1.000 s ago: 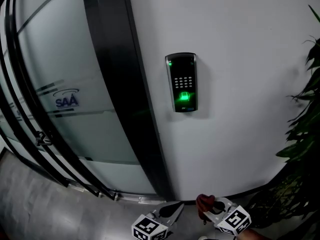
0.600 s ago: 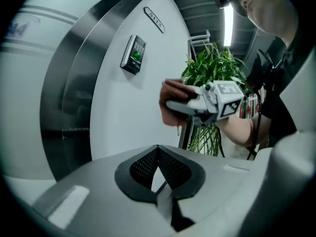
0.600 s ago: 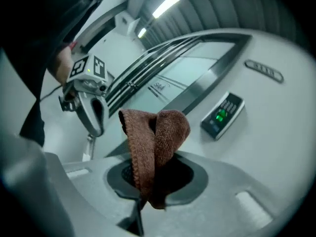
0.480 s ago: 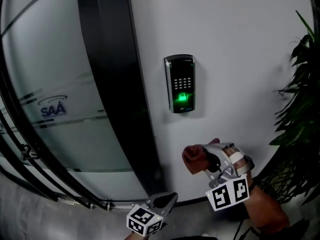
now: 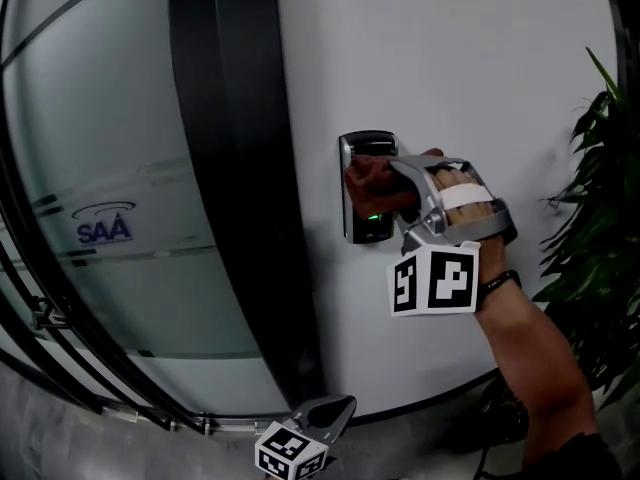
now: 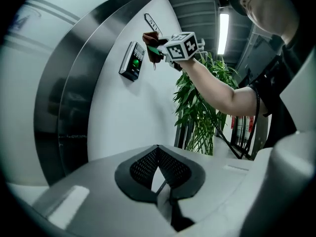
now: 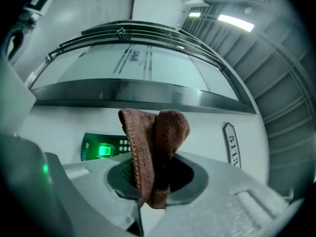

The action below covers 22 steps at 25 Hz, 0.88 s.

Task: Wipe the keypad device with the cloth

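Observation:
The keypad device (image 5: 361, 226) is a dark unit on the white wall, its lower part glowing green. A brown cloth (image 5: 374, 182) covers its upper half, and my right gripper (image 5: 398, 184) is shut on this cloth and holds it against the device. In the right gripper view the cloth (image 7: 154, 149) sticks up folded between the jaws, with the keypad device (image 7: 105, 147) just beyond it at the left. My left gripper (image 5: 331, 412) hangs low near the floor, shut and holding nothing. From there the keypad device (image 6: 132, 61) and the cloth (image 6: 150, 41) appear high up.
A dark door frame (image 5: 232, 168) and a frosted glass panel with a blue logo (image 5: 104, 229) stand left of the keypad. A leafy plant (image 5: 600, 228) stands close on the right. A small number plate (image 7: 231, 147) hangs on the wall above the device.
My right gripper rose with the cloth from near the floor up to the keypad, and the cloth now lies over the device's upper part. The left gripper stayed low.

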Available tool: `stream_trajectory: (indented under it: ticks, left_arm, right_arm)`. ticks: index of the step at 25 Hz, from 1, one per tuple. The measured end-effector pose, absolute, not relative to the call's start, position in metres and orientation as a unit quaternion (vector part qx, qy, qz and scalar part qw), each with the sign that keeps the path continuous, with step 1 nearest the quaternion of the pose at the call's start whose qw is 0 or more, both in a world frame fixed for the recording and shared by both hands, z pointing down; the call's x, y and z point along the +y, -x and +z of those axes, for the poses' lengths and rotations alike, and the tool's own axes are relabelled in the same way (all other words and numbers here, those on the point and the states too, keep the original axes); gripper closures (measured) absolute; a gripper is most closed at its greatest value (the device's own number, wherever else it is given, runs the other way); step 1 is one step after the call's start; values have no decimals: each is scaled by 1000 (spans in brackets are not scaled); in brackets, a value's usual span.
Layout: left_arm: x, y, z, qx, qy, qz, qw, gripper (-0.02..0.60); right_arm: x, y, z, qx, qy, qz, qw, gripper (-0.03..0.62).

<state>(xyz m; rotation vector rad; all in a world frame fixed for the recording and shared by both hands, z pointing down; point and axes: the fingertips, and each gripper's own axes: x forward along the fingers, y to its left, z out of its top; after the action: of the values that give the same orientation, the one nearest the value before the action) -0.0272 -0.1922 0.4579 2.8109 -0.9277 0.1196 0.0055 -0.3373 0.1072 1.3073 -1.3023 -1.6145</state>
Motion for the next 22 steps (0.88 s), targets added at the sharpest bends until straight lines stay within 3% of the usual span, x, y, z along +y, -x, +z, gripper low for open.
stream_trajectory:
  ticks: [5,22]
  left_arm:
    - [-183,39,464,-325,-939,47,101,565]
    - [-193,48,472,-343,-931,44,116,565]
  right_arm:
    - [-357,9,78,-496,-518,-611,336,539]
    - [-376,17,106,-497,-514,-613,336,539]
